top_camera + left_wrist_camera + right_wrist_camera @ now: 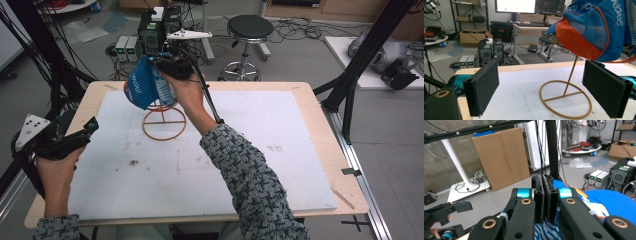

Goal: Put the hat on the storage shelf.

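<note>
Cap: blue and orange baseball cap [142, 85] with a mesh panel and white lettering hung over the top of the wire stand, above the far left part of the tabletop; in the left gripper view its orange underside [584, 37] sat at the head of the stand's stem.
Stand: gold wire hat stand [164, 123] rested on the white mat, a round base ring with a crossbar and a thin upright stem [570, 75] rising toward the cap.
Right gripper: right gripper [162, 67] was held high over the stand by the person's right hand [187, 95], its fingers [547, 195] pressed together on the cap's fabric; blue and white striped cloth showed just below them in the right gripper view.
Left gripper: left gripper [90, 125] hovered at the tabletop's left edge, well apart from the stand, held by the left hand [55, 172]; its fingers [482, 90] stood wide apart with nothing between them, the stand's base in view beyond the gap.
Tabletop: light wooden tabletop [310, 100] was covered by a white mat [260, 150] with a few dark smudges.
Sleeves: both forearms wore a grey patterned knit sleeve [255, 185].
Surroundings: black round stool [249, 30] stood beyond the far edge, with computer towers [159, 27] on the floor near it.
</note>
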Demonstrator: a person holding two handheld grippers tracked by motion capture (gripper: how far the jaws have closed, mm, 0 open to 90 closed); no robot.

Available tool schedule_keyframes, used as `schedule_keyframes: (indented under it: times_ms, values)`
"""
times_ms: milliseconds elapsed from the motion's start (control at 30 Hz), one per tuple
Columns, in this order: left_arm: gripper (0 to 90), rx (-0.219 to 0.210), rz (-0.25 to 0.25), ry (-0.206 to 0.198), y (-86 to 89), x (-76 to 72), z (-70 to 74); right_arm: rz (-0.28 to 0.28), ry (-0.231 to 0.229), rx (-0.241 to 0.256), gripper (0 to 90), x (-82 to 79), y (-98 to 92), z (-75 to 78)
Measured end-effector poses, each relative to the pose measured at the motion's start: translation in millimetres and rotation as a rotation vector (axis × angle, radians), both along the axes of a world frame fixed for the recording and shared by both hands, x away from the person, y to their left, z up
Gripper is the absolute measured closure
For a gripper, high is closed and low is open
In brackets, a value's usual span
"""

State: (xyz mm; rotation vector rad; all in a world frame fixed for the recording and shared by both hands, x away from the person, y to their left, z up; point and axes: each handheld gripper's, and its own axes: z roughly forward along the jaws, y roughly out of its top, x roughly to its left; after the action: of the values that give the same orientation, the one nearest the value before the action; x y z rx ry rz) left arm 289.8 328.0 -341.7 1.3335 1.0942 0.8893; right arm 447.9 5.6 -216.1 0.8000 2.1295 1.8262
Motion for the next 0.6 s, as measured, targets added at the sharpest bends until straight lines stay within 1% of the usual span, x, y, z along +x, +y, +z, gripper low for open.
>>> schedule_keyframes:
  times_ms: [33, 167, 367, 400, 433, 567, 600]
  values:
    - [14.1, 0.000, 0.000, -0.001, -0.1, 0.2, -0.1, -0.009, 0.000, -0.005, 88.1, 1.5, -0.1, -2.9]
    - [14.1, -0.001, -0.004, 0.000, -1.2, 0.7, -0.2, -0.021, 0.000, -0.010, 87.8, 4.8, -1.0, -5.9]
    - [14.1, 0.003, -0.007, 0.003, -2.2, 0.9, -0.4, -0.042, 0.021, -0.011, 86.7, 13.5, -2.2, -15.4]
    - [14.1, 0.003, -0.007, 0.003, -2.2, 0.9, -0.3, -0.048, 0.027, -0.014, 86.1, 15.9, -2.5, -19.3]
    - [14.1, 0.002, -0.007, 0.002, -2.2, 1.0, -0.4, -0.048, 0.027, -0.014, 86.1, 15.9, -2.5, -19.3]
    - [14.1, -0.002, -0.005, 0.002, -1.7, 1.3, -0.9, -0.051, 0.048, 0.005, 84.5, 18.9, -4.1, -26.5]
    - [14.1, -0.001, -0.005, 0.002, -1.6, 1.3, -0.9, -0.051, 0.045, 0.007, 83.7, 20.4, -5.0, -28.9]
